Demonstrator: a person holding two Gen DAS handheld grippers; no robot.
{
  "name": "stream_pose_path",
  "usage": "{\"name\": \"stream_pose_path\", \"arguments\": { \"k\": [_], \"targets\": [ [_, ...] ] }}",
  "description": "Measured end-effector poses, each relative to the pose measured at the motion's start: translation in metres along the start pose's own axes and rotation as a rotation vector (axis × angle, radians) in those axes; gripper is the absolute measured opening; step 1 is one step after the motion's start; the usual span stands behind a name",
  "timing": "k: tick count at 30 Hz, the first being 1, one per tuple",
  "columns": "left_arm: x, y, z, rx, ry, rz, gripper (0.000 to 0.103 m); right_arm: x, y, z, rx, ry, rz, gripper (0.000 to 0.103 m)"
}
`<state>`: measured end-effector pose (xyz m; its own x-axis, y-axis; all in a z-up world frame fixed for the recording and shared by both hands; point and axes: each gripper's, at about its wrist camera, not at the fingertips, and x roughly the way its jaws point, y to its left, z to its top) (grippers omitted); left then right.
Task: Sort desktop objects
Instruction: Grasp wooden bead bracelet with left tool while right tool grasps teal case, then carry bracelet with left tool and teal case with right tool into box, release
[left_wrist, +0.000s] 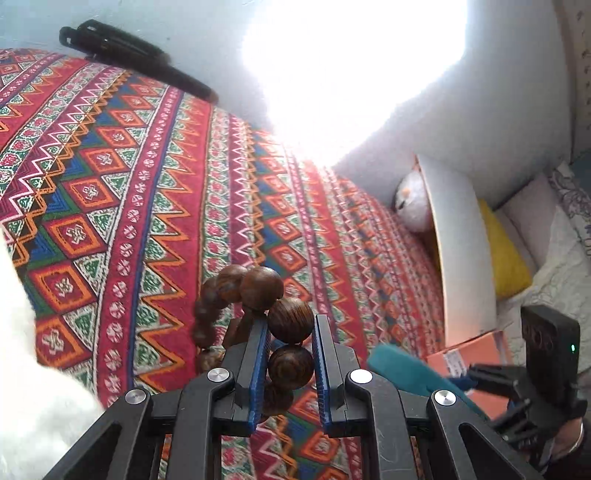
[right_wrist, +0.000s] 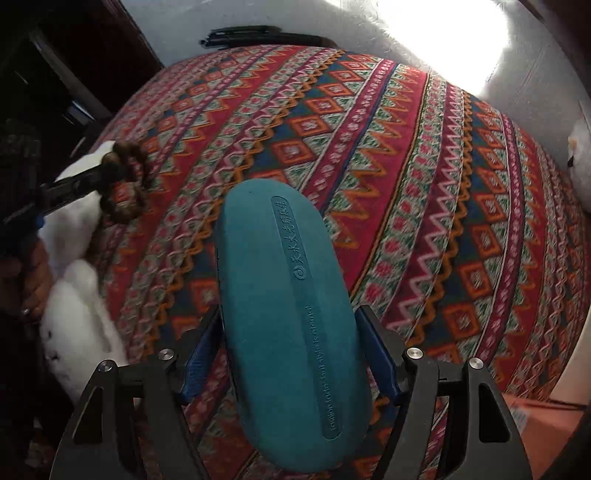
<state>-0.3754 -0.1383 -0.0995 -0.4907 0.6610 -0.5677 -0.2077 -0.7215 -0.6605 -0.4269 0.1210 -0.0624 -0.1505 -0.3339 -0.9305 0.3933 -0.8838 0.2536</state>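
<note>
A bracelet of large brown wooden beads (left_wrist: 284, 321) hangs between the blue pads of my left gripper (left_wrist: 290, 326), which is shut on it above the patterned cloth. In the right wrist view the same bracelet (right_wrist: 125, 184) shows at the left, held by the left gripper's dark fingers (right_wrist: 74, 188). My right gripper (right_wrist: 291, 325) is shut on a teal glasses case (right_wrist: 288, 314) with embossed lettering, held lengthwise above the cloth. The case's end (left_wrist: 402, 373) and the right gripper's body (left_wrist: 535, 387) show at the lower right of the left wrist view.
A red, blue and orange patterned cloth (left_wrist: 147, 206) covers the table. A black folded tripod (left_wrist: 136, 55) lies at its far edge by the wall. White fluffy fabric (right_wrist: 74, 314) sits at the left edge. An orange box (left_wrist: 476, 362), a white curved board (left_wrist: 458, 251) and a yellow cushion (left_wrist: 509, 258) are to the right.
</note>
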Motion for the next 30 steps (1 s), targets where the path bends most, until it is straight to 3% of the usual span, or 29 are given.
{"name": "stream_pose_path", "arguments": {
  "k": [4,6,10,11,13,14,17,19,20,21,23,26,28,30],
  "targets": [
    [-0.032,-0.041,-0.02,0.034,-0.016,-0.049,0.016,-0.052,0.021,-0.076,0.068,-0.106,0.132,0.07],
    [-0.053,-0.06,-0.032,0.046,-0.031,-0.081,0.016,-0.075,0.031,-0.11,0.096,-0.166,0.177,0.042],
    [-0.079,-0.092,-0.061,0.036,-0.044,-0.127,0.016,-0.096,0.044,-0.162,0.148,-0.249,0.234,0.036],
    [-0.081,-0.096,-0.068,0.031,-0.039,-0.126,0.016,-0.095,0.047,-0.171,0.158,-0.259,0.231,0.035],
    [-0.082,-0.104,-0.086,0.032,-0.019,-0.108,0.016,-0.082,0.055,-0.183,0.173,-0.264,0.2,0.005],
    [-0.083,-0.107,-0.096,0.034,-0.008,-0.099,0.016,-0.075,0.057,-0.19,0.178,-0.263,0.193,0.0],
    [-0.082,-0.11,-0.125,0.031,0.028,-0.077,0.016,-0.053,0.067,-0.211,0.151,-0.251,0.13,0.0],
    [-0.083,-0.109,-0.142,0.023,0.057,-0.071,0.016,-0.038,0.076,-0.226,0.109,-0.243,0.049,0.012],
    [-0.083,-0.109,-0.151,0.019,0.07,-0.069,0.016,-0.03,0.081,-0.234,0.088,-0.239,0.008,0.038],
    [-0.084,-0.107,-0.156,0.015,0.073,-0.072,0.016,-0.022,0.086,-0.241,0.067,-0.235,-0.033,0.079],
    [-0.091,-0.104,-0.162,0.008,0.062,-0.071,0.016,-0.009,0.093,-0.255,0.045,-0.227,-0.073,0.1],
    [-0.101,-0.1,-0.171,-0.003,0.047,-0.07,0.016,0.003,0.111,-0.271,0.033,-0.199,0.038,0.099],
    [-0.108,-0.096,-0.173,-0.022,0.036,-0.079,0.016,0.011,0.148,-0.284,-0.082,-0.187,0.118,0.1],
    [-0.112,-0.092,-0.174,-0.041,0.026,-0.081,0.016,0.042,0.191,-0.299,-0.214,-0.135,0.119,0.101]
  ]
}}
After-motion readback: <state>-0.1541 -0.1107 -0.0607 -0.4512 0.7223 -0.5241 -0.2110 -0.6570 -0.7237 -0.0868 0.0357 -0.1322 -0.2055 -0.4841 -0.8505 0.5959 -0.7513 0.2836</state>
